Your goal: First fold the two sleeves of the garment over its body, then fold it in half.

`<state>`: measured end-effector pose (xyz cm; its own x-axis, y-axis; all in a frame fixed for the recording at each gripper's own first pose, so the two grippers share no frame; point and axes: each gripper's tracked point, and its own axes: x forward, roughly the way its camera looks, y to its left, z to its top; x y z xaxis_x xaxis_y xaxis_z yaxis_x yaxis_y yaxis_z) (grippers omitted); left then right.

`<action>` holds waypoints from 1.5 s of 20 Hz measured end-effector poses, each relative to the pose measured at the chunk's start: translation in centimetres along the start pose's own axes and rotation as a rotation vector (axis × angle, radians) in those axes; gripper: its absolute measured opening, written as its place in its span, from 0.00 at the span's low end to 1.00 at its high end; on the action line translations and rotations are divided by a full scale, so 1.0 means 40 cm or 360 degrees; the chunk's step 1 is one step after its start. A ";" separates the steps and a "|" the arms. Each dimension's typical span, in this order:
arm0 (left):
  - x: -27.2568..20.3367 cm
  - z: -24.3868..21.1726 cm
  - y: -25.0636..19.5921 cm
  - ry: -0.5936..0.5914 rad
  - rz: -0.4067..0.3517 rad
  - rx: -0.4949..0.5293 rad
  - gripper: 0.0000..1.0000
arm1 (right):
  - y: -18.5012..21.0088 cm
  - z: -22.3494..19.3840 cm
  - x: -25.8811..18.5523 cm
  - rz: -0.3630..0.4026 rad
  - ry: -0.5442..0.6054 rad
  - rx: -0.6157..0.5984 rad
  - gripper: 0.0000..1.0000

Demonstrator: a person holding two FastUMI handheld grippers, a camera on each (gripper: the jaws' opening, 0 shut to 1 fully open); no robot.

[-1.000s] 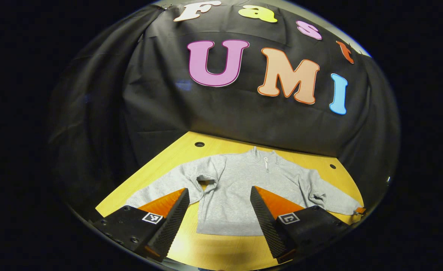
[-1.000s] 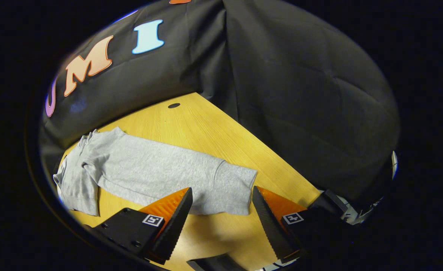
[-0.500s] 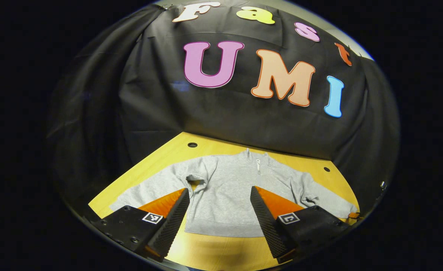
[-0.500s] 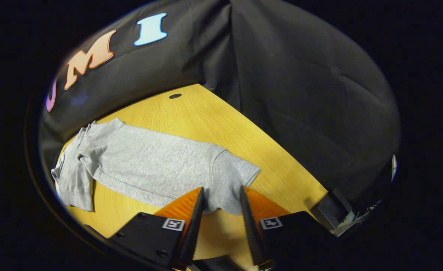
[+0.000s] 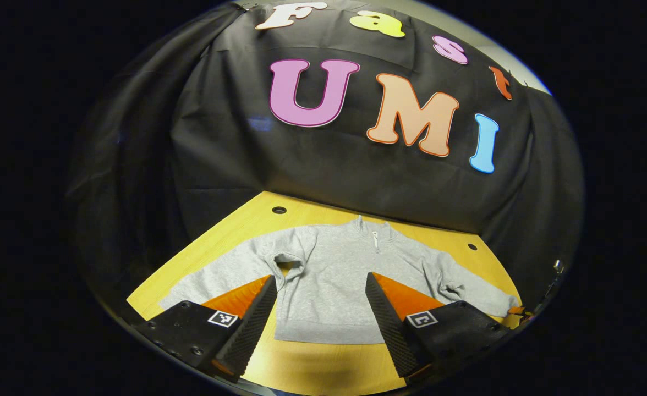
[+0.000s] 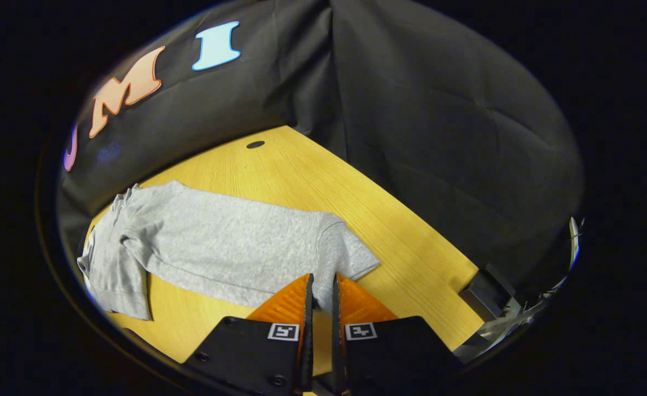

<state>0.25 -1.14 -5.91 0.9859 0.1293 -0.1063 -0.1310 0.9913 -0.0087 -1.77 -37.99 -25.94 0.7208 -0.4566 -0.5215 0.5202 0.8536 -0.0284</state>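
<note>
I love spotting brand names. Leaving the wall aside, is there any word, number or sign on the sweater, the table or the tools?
Grey sweatshirt: no text shows.
Wooden table: no text.
Left hand-held gripper: square black-and-white pattern tags, no readable words.
Right hand-held gripper: pattern tags of the same kind, no readable words.

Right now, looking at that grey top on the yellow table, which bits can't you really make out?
- Right gripper view: the cuff's near edge sits between the right gripper's fingers, which hide how much cloth they pinch.
- Left gripper view: the left sleeve's end is covered by a finger of the left gripper.
- Left gripper view: the collar zip is too small to judge.
- Right gripper view: the sweatshirt's body is cut off at the edge.
</note>
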 end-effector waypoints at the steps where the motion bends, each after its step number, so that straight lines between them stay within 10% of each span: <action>1: -0.003 0.001 0.011 0.0006 -0.0006 0.0002 0.95 | 0.013 0.015 -0.014 0.0000 -0.0022 0.0022 0.16; 10: 0.001 0.014 0.176 0.0044 -0.0060 0.0057 0.94 | 0.317 0.136 -0.168 0.0163 -0.0276 -0.0048 0.16; 30: -0.019 -0.134 0.542 0.0285 0.0073 0.0015 0.95 | 1.430 0.158 -0.464 0.1114 -0.0368 -0.0323 0.16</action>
<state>-3.89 20.12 -11.36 0.9445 0.1690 -0.2818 -0.1734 0.9848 0.0095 17.53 17.73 -12.50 0.9405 0.1862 -0.2843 -0.1717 0.9823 0.0753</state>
